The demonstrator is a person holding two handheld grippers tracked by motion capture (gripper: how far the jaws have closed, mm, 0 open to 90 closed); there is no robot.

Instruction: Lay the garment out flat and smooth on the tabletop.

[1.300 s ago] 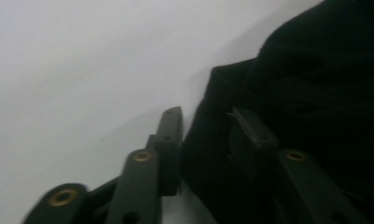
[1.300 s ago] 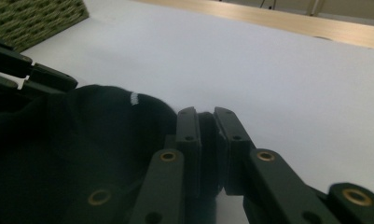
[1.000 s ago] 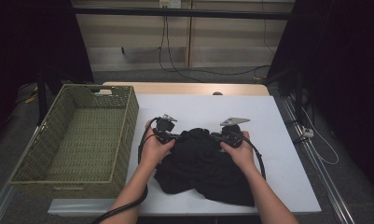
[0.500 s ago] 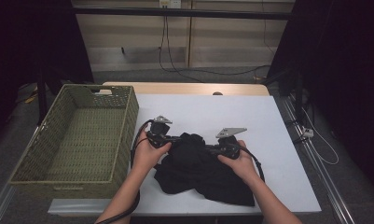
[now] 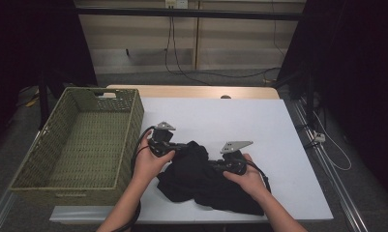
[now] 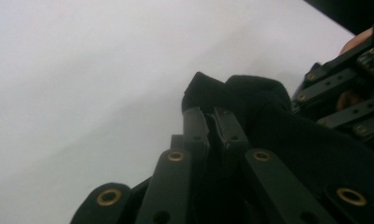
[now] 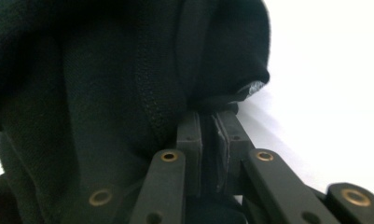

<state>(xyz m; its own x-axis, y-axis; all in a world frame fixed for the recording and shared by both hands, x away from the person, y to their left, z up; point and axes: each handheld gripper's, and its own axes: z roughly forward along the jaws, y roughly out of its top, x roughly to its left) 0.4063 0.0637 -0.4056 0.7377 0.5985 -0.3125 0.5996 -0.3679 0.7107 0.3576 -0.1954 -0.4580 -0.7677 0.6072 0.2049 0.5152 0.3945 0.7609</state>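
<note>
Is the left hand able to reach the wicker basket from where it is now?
Probably yes: the left hand sits beside the wicker basket with bare table between, but its left gripper is shut on the black garment.

A plain black garment (image 5: 206,181) is being shown without any print against a plain white table (image 5: 278,145), whose far edge is being seen in pale wood. Both the left gripper (image 5: 174,147) and the right gripper (image 5: 216,166) are being seen in black, each topped by a grey plate, with brass-coloured rivets dotting the 2 black jaws in the gripper views. An olive-green basket (image 5: 128,125) is being displayed with a tight woven pattern.
</note>
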